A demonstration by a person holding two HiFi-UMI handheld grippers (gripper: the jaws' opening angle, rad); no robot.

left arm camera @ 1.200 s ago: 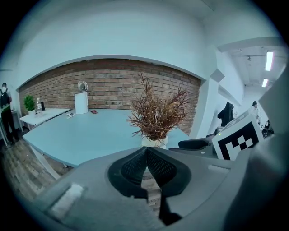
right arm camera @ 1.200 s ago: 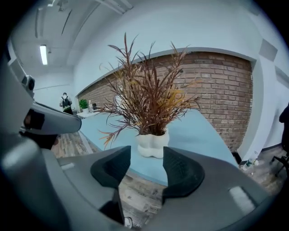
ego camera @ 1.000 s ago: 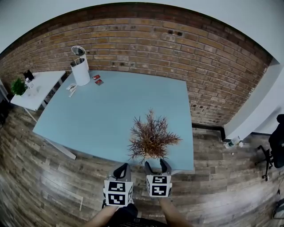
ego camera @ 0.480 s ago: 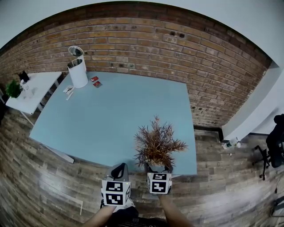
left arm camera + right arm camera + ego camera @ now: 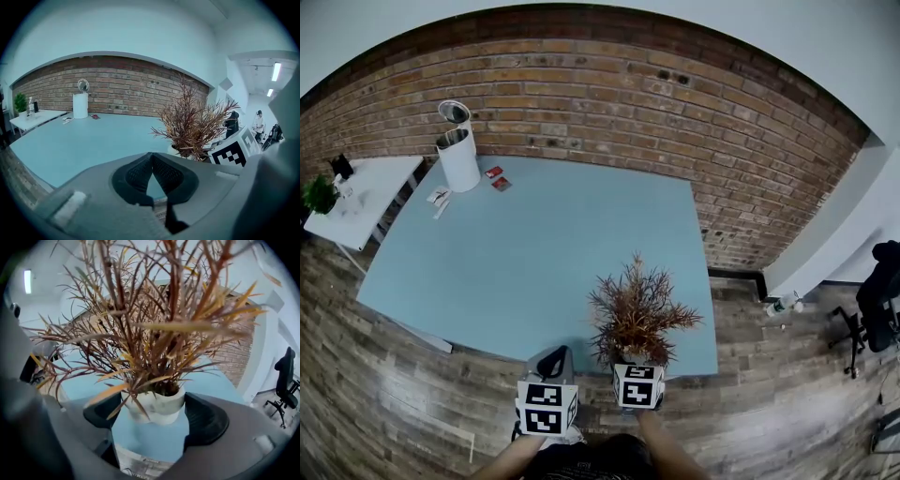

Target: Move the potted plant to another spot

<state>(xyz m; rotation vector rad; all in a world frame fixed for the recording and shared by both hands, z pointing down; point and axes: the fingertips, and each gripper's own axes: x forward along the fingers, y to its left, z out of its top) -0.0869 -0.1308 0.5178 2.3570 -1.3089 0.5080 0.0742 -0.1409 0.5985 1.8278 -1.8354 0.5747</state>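
The potted plant (image 5: pixel 639 314), reddish-brown dry spiky leaves in a small white pot (image 5: pixel 157 404), stands near the front right corner of the blue table (image 5: pixel 525 253). My right gripper (image 5: pixel 154 417) reaches in from the table edge. Its jaws are opening, with the pot between the two black pads and a thin gap on each side. In the head view the foliage hides those jaws above the marker cube (image 5: pixel 638 386). My left gripper (image 5: pixel 151 158) hovers at the table's front edge, left of the plant, shut with nothing in it.
A white cylindrical bin (image 5: pixel 457 150) and small red cards (image 5: pixel 497 178) sit at the table's far left. A white side table (image 5: pixel 370 192) with a green plant (image 5: pixel 317 194) stands to the left. Behind runs a brick wall (image 5: pixel 675 112); an office chair (image 5: pixel 877 300) is at right.
My right gripper has moved forward until its jaws, seen short of the plant before, sit under the foliage around the pot. The left gripper has edged forward too.
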